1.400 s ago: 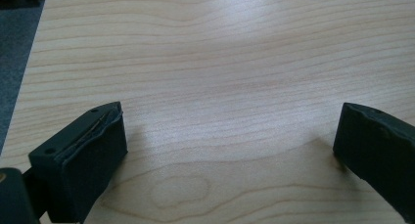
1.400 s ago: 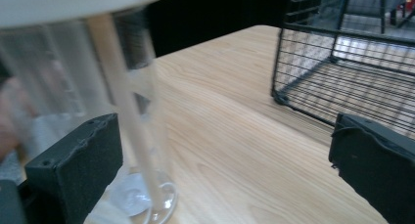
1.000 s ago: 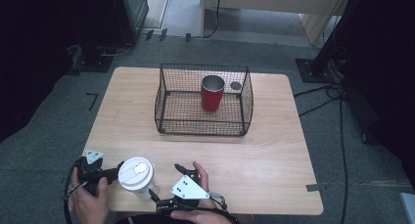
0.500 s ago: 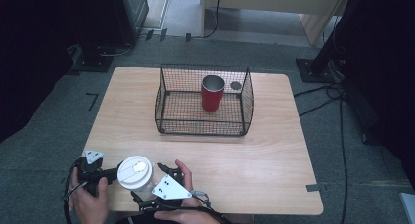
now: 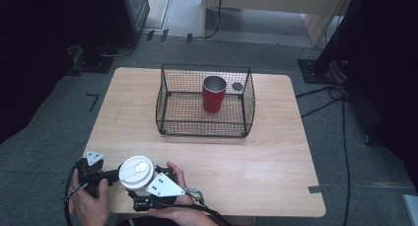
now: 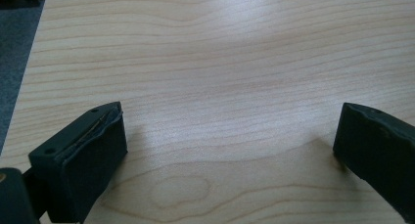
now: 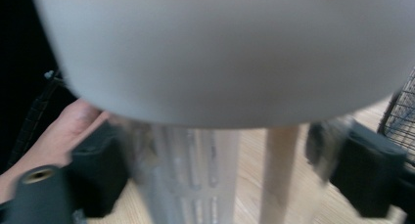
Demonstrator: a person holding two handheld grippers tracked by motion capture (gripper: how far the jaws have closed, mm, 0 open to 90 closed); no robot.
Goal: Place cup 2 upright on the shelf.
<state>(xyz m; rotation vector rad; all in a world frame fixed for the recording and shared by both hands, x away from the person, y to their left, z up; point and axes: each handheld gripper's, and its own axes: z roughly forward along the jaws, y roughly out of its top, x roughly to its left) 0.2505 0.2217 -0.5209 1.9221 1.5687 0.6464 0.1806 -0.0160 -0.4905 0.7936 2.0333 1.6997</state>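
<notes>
White-lidded clear cup [image 5: 136, 172] stands at the near left edge of the wooden table [image 5: 256, 157], betw. the two hand-held grippers. Right gripper [image 5: 148, 179] comes in from the near side w/ its grey three-cornered plate on top, tucked right against the cup; its jaws have just been closing w/ the cup betw. them, and in the right gripper view the black pads [image 7: 98, 172] sit on both sides of the ribbed clear cup wall [image 7: 195, 175], the white lid [image 7: 230, 53] looming above, blurred. So right gripper is clamped on the cup. Left gripper [image 5: 106, 175] is just left of the cup, held in the person's left hand [image 5: 88, 204]; in the left gripper view its jaws stand wide apart over bare wood [image 6: 220, 87], nothing betw. them, i.e. open and not gripping. Whether its tips touch the cup can't tell from the high view. Farther off, at the table's far middle, sits a black wire basket [image 5: 170, 105] w/ a red cup [image 5: 214, 94] upright inside, toward its far right part, and a small dark round thing [image 5: 237, 86] just right of the red cup, too small to tell what. Basket is well apart from the lidded cup.
</notes>
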